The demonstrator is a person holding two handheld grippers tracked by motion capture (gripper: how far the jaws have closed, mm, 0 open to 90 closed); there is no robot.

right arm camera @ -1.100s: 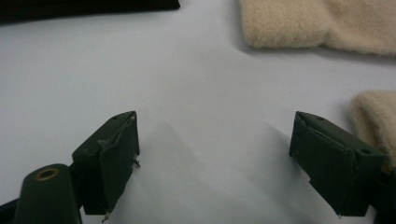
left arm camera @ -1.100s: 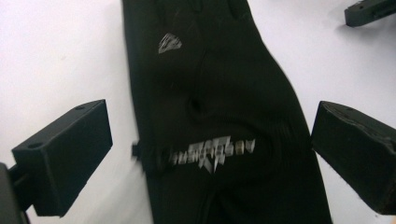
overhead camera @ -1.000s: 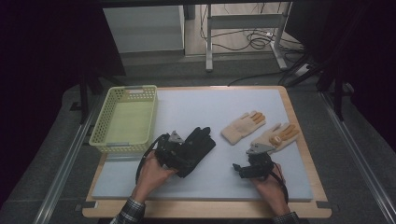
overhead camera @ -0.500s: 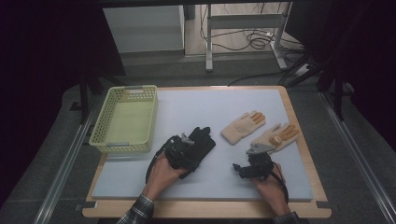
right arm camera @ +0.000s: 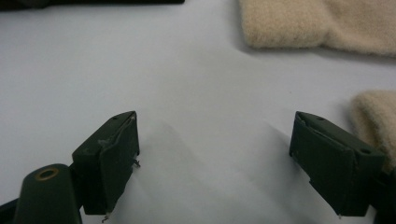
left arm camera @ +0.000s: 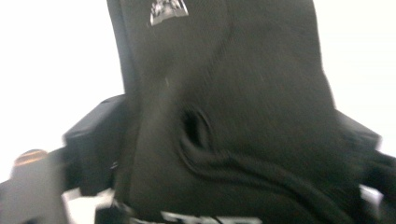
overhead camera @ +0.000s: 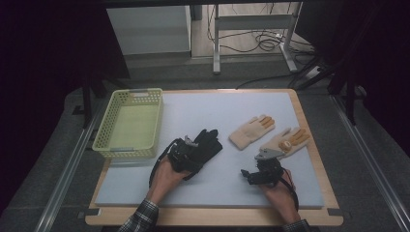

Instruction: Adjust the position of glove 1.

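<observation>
A black glove (overhead camera: 209, 143) lies on the white mat (overhead camera: 217, 106) left of centre. My left gripper (overhead camera: 187, 152) is over its cuff end. In the left gripper view the glove (left arm camera: 224, 93) lies between the two jaws and its fabric bunches into folds where they squeeze it; the jaws have just been closing on it. Two beige gloves (overhead camera: 251, 129) (overhead camera: 286, 141) lie to the right. My right gripper (overhead camera: 252, 170) rests on the mat just below them, open, with bare mat between its fingers (right arm camera: 114, 154). Both beige cuffs (right arm camera: 322, 23) (right arm camera: 373, 116) lie ahead of it.
A pale yellow-green mesh basket (overhead camera: 138, 91) stands at the mat's left edge, with nothing inside that I can see. The mat lies on a wooden board (overhead camera: 309, 140). Beyond the table are metal frame legs and cables on the floor.
My left gripper has edged a little to the right over the black glove and its jaws have closed in on the fabric. The right gripper and both beige gloves have stayed put.
</observation>
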